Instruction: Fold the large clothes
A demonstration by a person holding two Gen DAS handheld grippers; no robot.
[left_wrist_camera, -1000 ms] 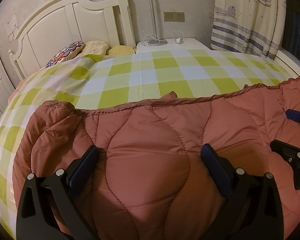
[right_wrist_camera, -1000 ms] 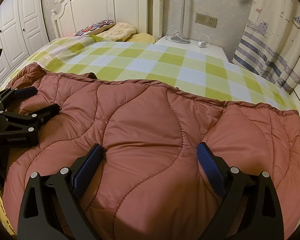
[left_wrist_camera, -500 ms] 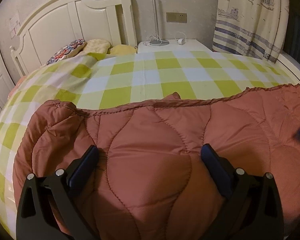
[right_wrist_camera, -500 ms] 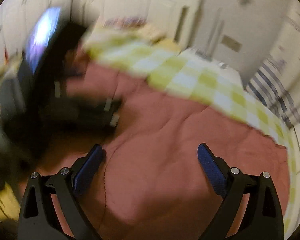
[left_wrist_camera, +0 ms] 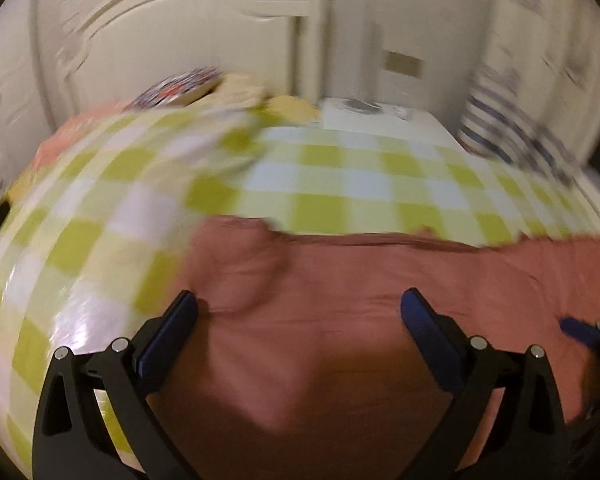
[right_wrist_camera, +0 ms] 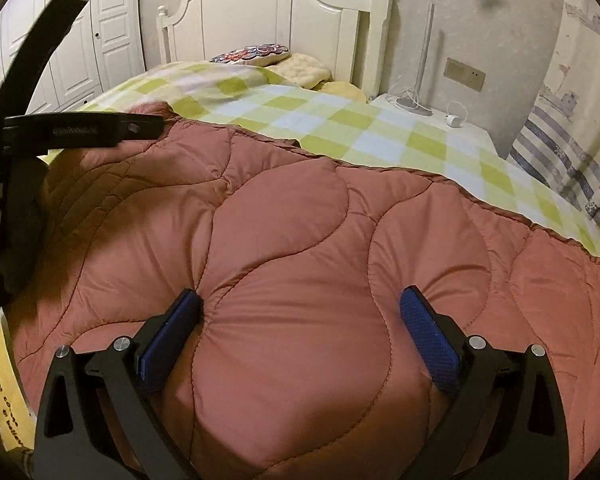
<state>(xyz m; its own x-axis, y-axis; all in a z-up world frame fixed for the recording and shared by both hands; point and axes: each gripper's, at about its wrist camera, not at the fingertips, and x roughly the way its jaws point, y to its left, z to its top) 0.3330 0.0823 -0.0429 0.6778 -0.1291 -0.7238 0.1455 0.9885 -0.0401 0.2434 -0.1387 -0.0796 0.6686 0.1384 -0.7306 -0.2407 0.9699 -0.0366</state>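
A large rust-red quilted coat [right_wrist_camera: 292, 232] lies spread flat across the near part of the bed; it also shows in the blurred left wrist view [left_wrist_camera: 360, 300]. My left gripper [left_wrist_camera: 298, 312] is open and empty, low over the coat's left end near its edge. My right gripper [right_wrist_camera: 300, 312] is open and empty, its blue pads [right_wrist_camera: 428, 332] wide apart and resting on the coat's middle. The left gripper's black body [right_wrist_camera: 80, 130] shows at the coat's far left in the right wrist view. A blue pad of the right gripper [left_wrist_camera: 580, 330] shows at the right edge of the left wrist view.
The bed has a green and white checked cover [right_wrist_camera: 340, 120] and a white headboard [right_wrist_camera: 280, 20] with pillows [right_wrist_camera: 260, 54]. A white nightstand [right_wrist_camera: 440, 128] with a lamp stands to its right, then a striped curtain [right_wrist_camera: 572, 152]. White wardrobe doors [right_wrist_camera: 80, 40] stand left.
My left gripper has swung left toward the coat's left end, so its view is blurred. My right gripper's view has settled over the coat's middle after a fast blurred move. Both stay open.
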